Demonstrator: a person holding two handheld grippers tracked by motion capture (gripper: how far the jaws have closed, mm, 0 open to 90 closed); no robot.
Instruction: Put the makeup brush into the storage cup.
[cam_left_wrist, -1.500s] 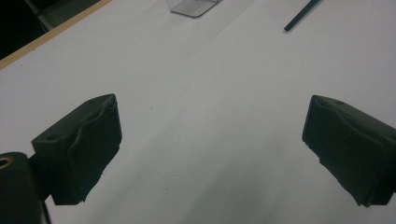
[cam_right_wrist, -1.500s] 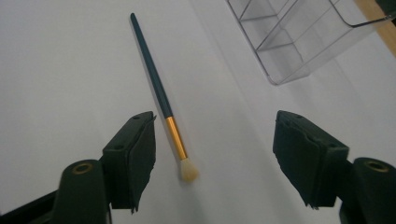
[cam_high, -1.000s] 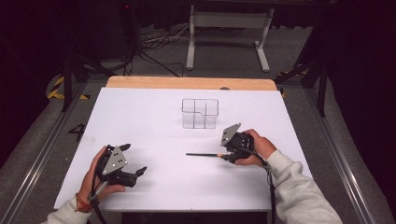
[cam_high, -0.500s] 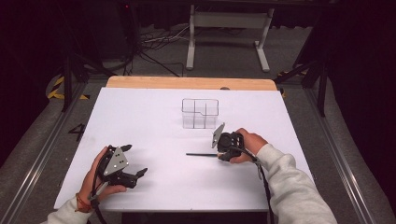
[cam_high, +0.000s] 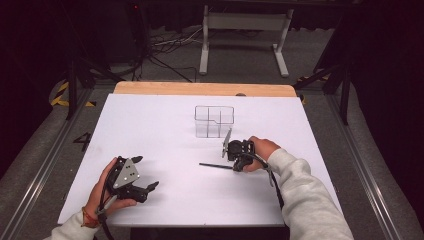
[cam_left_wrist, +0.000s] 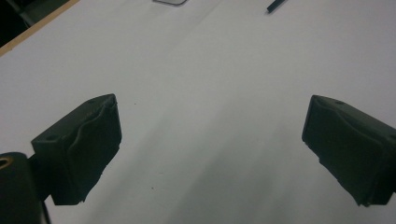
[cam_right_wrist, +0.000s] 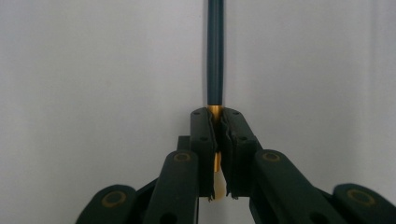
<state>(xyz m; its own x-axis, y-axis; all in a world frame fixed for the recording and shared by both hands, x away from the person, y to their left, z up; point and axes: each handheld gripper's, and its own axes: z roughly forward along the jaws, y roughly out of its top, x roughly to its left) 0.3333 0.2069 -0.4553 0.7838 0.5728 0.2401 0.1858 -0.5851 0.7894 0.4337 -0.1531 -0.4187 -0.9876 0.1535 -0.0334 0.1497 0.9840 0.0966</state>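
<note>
A dark pencil (cam_high: 212, 165) lies on the white table, pointing left. Its gold band and pale eraser end sit between the pads of my right gripper (cam_high: 234, 165), whose jaws have just been closing and are now shut on it. In the right gripper view the pencil (cam_right_wrist: 215, 51) runs straight away from the right gripper (cam_right_wrist: 218, 114). My left gripper (cam_high: 145, 187) rests at the front left, held in a hand, open. The left gripper (cam_left_wrist: 210, 135) has bare table between its jaws, and the pencil tip (cam_left_wrist: 275, 4) is far off.
A clear divided plastic box (cam_high: 214, 121) stands on the white table (cam_high: 150, 125) just beyond the right hand. A wooden strip (cam_high: 200, 89) edges the far side. Beyond it are dark floor, cables and a metal stand (cam_high: 245, 30).
The right hand has slid left along the table to the pencil's near end and its jaws have shut on it. The left hand has kept still.
</note>
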